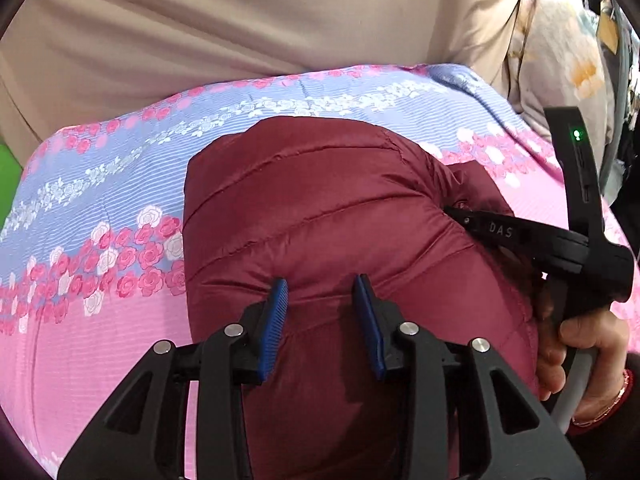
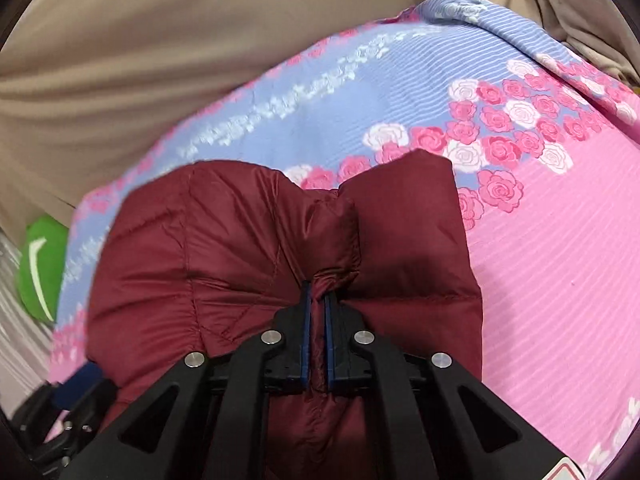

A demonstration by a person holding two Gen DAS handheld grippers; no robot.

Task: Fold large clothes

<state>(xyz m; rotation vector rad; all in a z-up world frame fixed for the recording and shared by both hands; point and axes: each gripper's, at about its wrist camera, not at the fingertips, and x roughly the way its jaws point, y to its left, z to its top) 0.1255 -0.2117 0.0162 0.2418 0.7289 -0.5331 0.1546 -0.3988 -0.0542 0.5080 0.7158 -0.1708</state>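
Observation:
A dark red quilted puffer jacket [image 1: 320,208] lies bunched on a pink and blue rose-print sheet [image 1: 100,208]. My left gripper [image 1: 322,292] is open, its blue pads resting on the jacket's top with nothing between them. My right gripper [image 2: 319,300] is shut on a pinched fold of the jacket [image 2: 240,248], with red fabric squeezed between its blue pads. In the left wrist view the right gripper [image 1: 460,216] reaches in from the right, its tip buried in the jacket's folds.
The sheet [image 2: 540,240] covers a bed. Beige fabric [image 1: 240,32] rises behind it. A green object [image 2: 42,268] sits off the bed's left edge. A pale patterned cloth [image 1: 560,64] hangs at the right. A hand [image 1: 580,360] holds the right gripper's handle.

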